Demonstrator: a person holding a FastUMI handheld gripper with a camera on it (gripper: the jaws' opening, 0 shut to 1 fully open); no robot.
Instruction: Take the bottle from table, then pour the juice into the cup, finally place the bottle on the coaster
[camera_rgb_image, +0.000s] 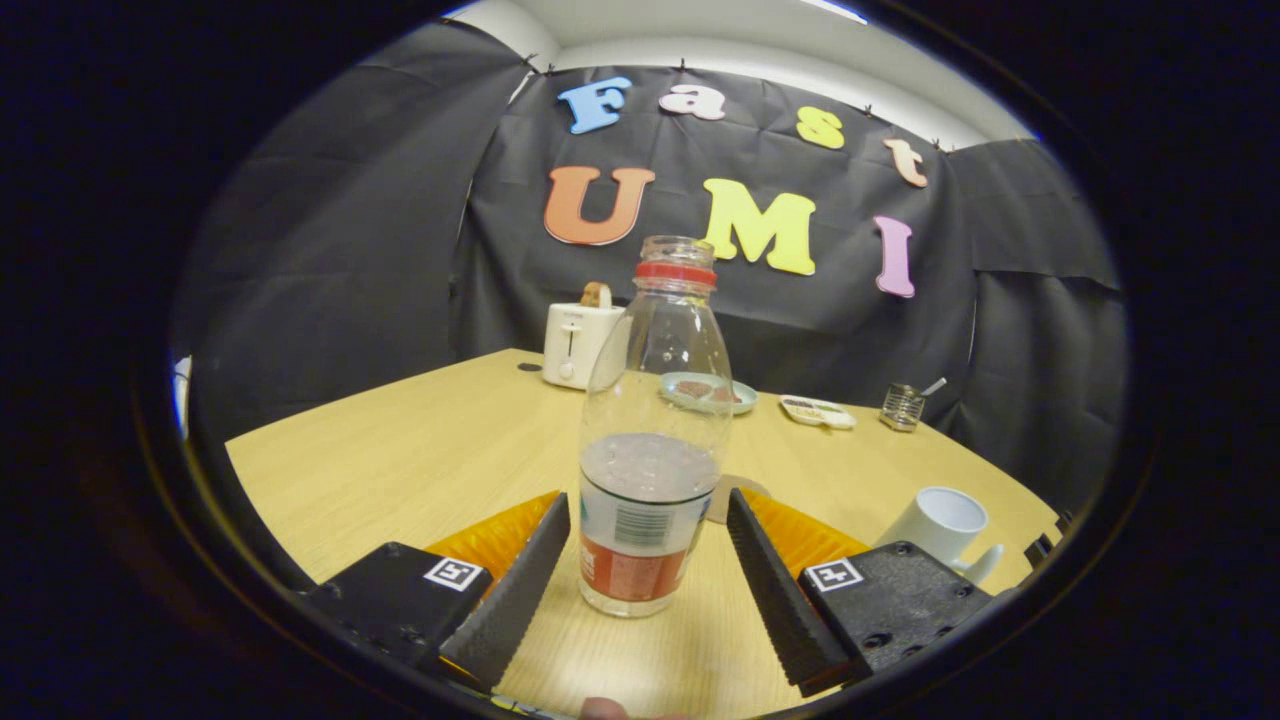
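Gripper view shows your claw wide open astride the uncapped bottle standing on the desk, fingers clear; squeeze off-centre or jerk it and juice could slosh out before the cup

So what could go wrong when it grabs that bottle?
1. The bottle stands upright between the open gripper fingers, touching neither. If one finger reaches it first, it may tip.
2. It has no cap and holds liquid, so a tip would probably spill onto the table.
3. The white cup sits close beside one finger; a wide swing might knock it.
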